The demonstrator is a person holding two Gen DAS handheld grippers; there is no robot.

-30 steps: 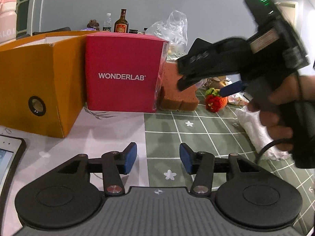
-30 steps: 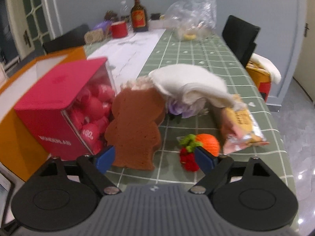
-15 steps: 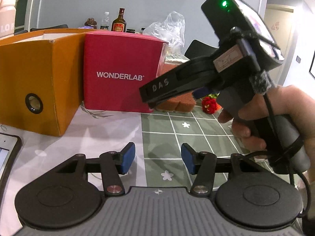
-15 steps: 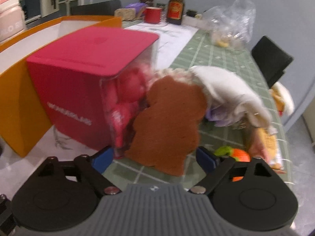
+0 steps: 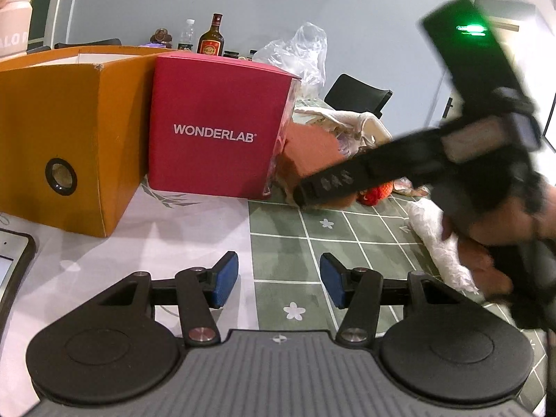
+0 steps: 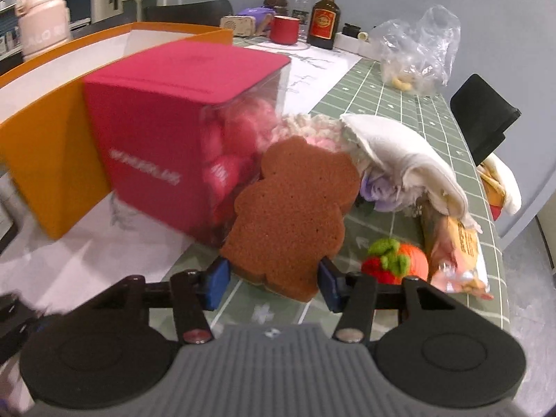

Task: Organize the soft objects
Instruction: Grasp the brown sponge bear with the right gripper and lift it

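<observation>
Left tool (image 5: pixel 279 279): jaws about half open, nothing between the blue pads (image 5: pixel 226 278), held over the worktop (image 5: pixel 278 253) where the white marbled surface meets the green grid cloth (image 5: pixel 347 229). Touching nothing.

Right tool (image 6: pixel 272 286): jaws have just been closing, now mid-width, bracketing the bottom edge of the brown bear-shaped sponge (image 6: pixel 292 215). Pads sit right at the sponge's lower sides; can't tell whether they're pressing on it yet. In the left wrist view the right tool is a blurred black body (image 5: pixel 417 163) with a green LED, gripped by a hand (image 5: pixel 504 222), its tip down at the sponge.

Sponge stands up on edge, tilted, leaning against the clear side of the red WONDERLAB box (image 6: pixel 166 132), which holds pink round items.

Just right of the sponge: crocheted strawberry and orange (image 6: pixel 396 260), then a snack packet (image 6: pixel 462 253). Behind the sponge: a soft pile with a cream cloth (image 6: pixel 399 149) on top, purple and pink knit bits under it.

Left of the red box, touching it: orange cardboard box (image 5: pixel 66 132), open top, round hole in the front.

Far end of worktop: brown bottle (image 6: pixel 325 17), red mug (image 6: pixel 284 29), clear plastic bag (image 6: pixel 420 52). Black chair (image 6: pixel 483 121) off the right edge.
</observation>
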